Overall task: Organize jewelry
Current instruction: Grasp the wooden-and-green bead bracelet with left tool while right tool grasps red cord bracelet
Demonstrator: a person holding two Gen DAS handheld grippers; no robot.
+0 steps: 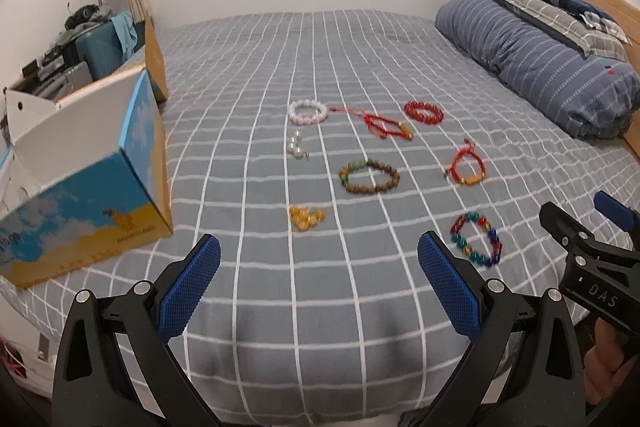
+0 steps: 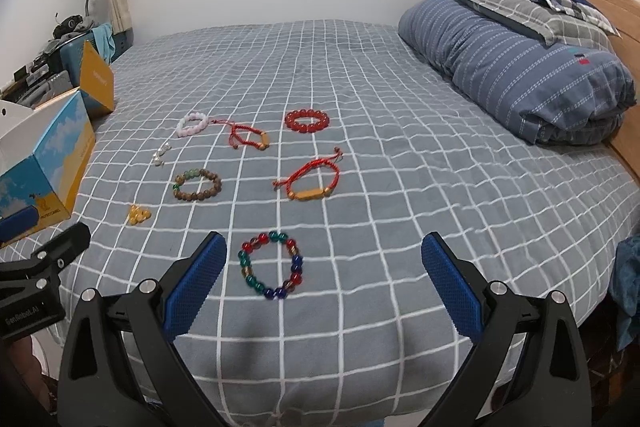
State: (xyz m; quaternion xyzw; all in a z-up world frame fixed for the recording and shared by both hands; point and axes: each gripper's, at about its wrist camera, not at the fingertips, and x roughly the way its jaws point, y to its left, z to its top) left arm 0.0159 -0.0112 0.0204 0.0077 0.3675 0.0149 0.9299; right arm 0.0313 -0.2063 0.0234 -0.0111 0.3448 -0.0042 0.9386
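both grippers hang over the near edge of the grey checked bed (image 2: 360, 75), jaws spread wide and gripping nothing. in the right wrist view the right gripper (image 2: 324, 279) sits at the bottom centre, with the multicoloured bead bracelet (image 2: 271, 265) lying flat just inside its left finger – not touching. above it, mid-frame, lie the red cord bracelet (image 2: 310, 179), the brown bead bracelet (image 2: 198, 185) and the red bead bracelet (image 2: 307, 120). in the left wrist view the left gripper (image 1: 318, 279) fills the bottom, a yellow bead cluster (image 1: 306, 217) just above it, and the open blue-and-yellow box (image 1: 86, 187) stands at the left edge. the pink bead bracelet (image 1: 308, 112) lies mid-frame.
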